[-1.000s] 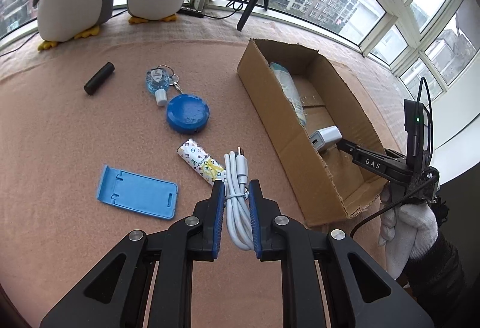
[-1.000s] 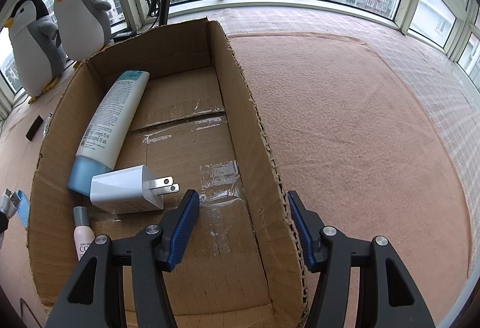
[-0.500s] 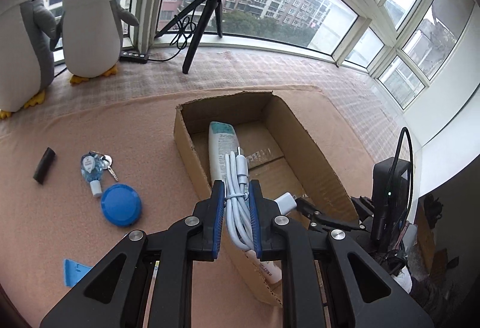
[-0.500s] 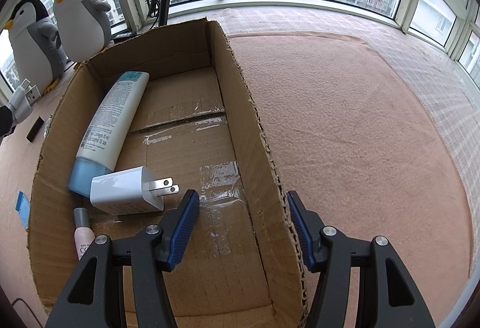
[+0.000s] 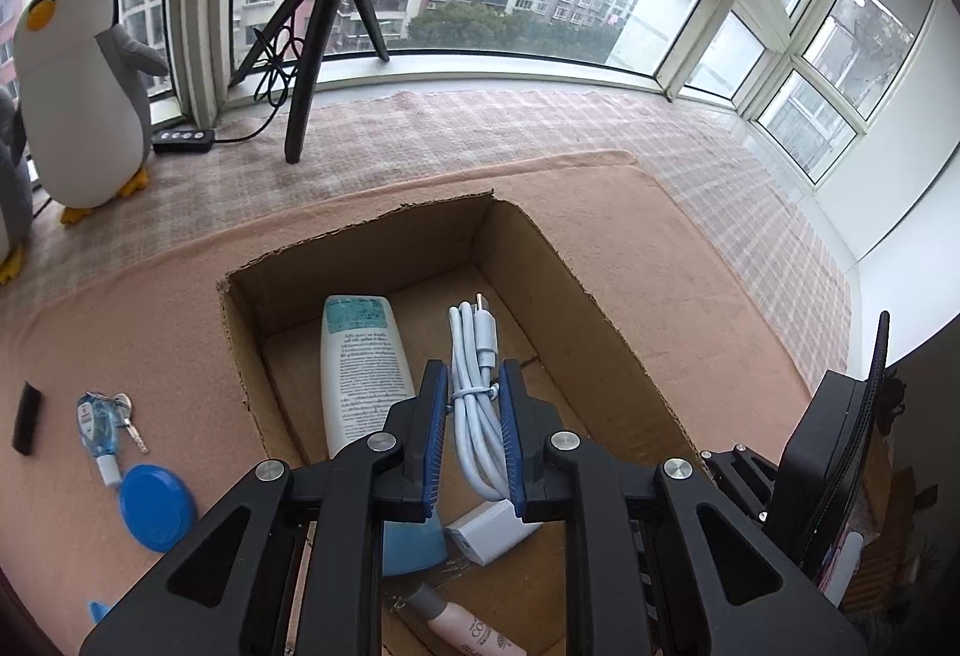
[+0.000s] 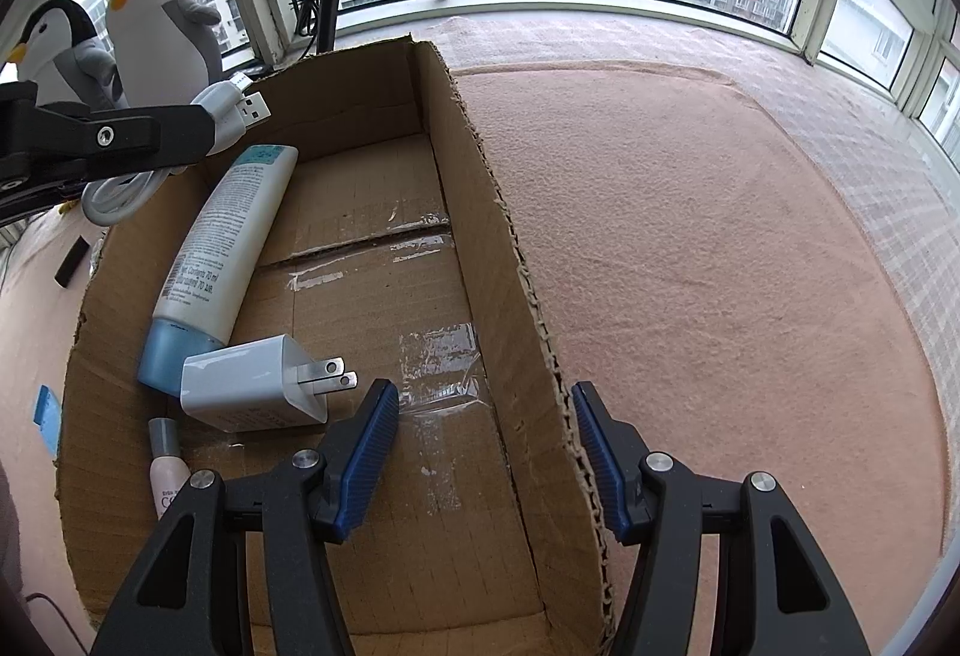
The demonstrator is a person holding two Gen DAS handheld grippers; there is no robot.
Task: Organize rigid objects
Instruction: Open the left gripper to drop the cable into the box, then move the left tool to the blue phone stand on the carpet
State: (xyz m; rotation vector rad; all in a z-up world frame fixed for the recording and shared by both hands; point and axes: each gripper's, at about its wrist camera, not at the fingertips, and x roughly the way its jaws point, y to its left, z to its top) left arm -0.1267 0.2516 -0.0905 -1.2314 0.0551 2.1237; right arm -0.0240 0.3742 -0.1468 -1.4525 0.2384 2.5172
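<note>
The left tongs (image 5: 474, 416) squeeze the white USB cable (image 5: 474, 386) above the cardboard box (image 6: 516, 260), the right tongs (image 6: 486, 452) gape over its wall, and dropping early could snag the rim.

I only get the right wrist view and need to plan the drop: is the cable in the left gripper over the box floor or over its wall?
Observer: Over the floor, it seems. In the left wrist view the white cable, clamped in the left gripper, sits above bare cardboard beside the white tube.
Operator: Anything outside the box that my view misses?
Observer: Yes: a key bunch and a blue round lid lie on the mat, apart from the cardboard box.
</note>
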